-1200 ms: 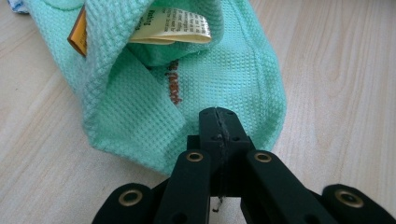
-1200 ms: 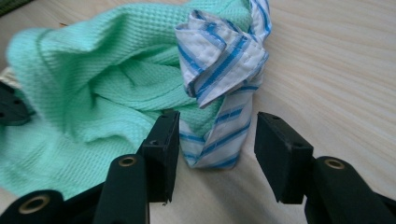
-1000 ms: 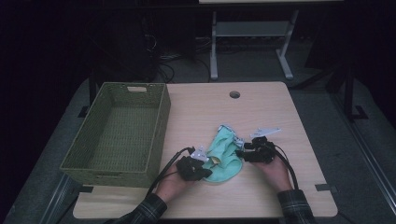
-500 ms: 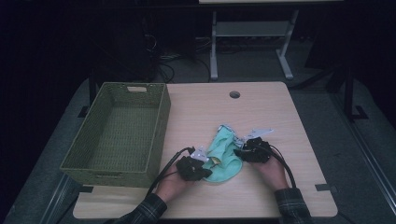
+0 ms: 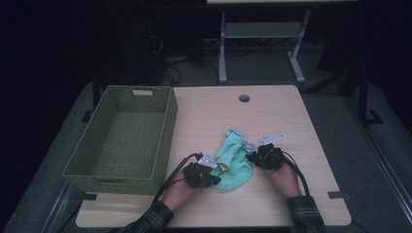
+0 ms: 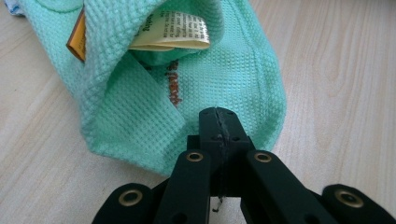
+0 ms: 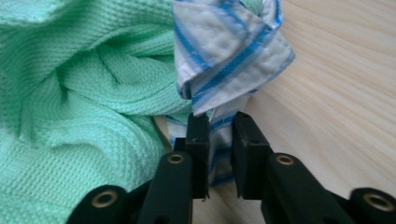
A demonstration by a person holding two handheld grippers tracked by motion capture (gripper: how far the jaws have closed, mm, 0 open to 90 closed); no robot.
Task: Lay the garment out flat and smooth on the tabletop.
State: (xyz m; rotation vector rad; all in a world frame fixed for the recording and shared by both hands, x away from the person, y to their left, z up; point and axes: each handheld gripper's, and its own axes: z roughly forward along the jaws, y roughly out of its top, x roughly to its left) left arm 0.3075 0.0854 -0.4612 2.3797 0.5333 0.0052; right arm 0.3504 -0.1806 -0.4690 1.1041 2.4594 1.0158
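Note:
A mint green waffle cloth (image 5: 234,162) lies crumpled on the table's near half, with a yellow label (image 6: 170,32) showing in its folds. My left gripper (image 5: 217,171) is at the cloth's near left edge. Its jaws are shut tight, the tips (image 6: 218,116) resting on the green hem, and I see no cloth between them. A white cloth with blue stripes (image 7: 229,51) pokes out at the green cloth's right side. My right gripper (image 7: 219,122), seen from above (image 5: 252,156), has just been closing its jaws, which now pinch a fold of this striped cloth.
An empty green woven basket (image 5: 167,127) stands on the table's left side, close to my left hand. The wooden table (image 5: 282,111) has a round cable hole (image 5: 244,98) near its far edge. Beyond the table stands a metal frame (image 5: 262,34) on a dark floor.

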